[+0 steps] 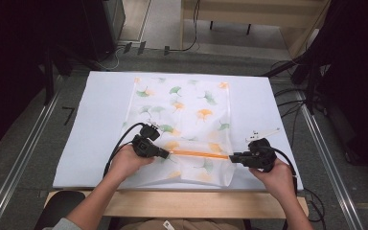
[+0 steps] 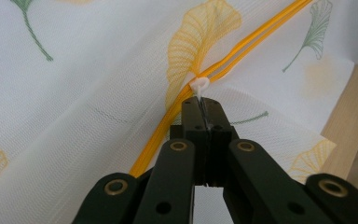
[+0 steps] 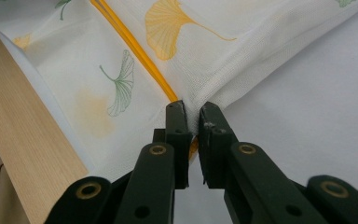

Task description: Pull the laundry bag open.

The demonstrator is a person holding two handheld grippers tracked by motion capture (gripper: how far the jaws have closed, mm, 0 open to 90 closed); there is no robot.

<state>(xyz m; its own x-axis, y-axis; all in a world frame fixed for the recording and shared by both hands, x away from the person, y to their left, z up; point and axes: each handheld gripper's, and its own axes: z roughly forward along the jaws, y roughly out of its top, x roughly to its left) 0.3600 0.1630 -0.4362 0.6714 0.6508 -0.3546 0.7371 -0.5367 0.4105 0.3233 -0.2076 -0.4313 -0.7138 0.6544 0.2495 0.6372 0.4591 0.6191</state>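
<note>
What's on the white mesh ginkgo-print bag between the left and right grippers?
In the high view, the orange zipper runs straight from the left gripper to the right gripper across the white mesh ginkgo-print bag; nothing else lies there.

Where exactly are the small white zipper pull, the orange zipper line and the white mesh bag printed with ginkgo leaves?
Small white zipper pull (image 2: 199, 85): left gripper view, on its rounded top.
Orange zipper line (image 1: 199, 154): high view, mid-length between the grippers.
White mesh bag printed with ginkgo leaves (image 1: 187, 103): high view, on its upper cloth panel.
</note>
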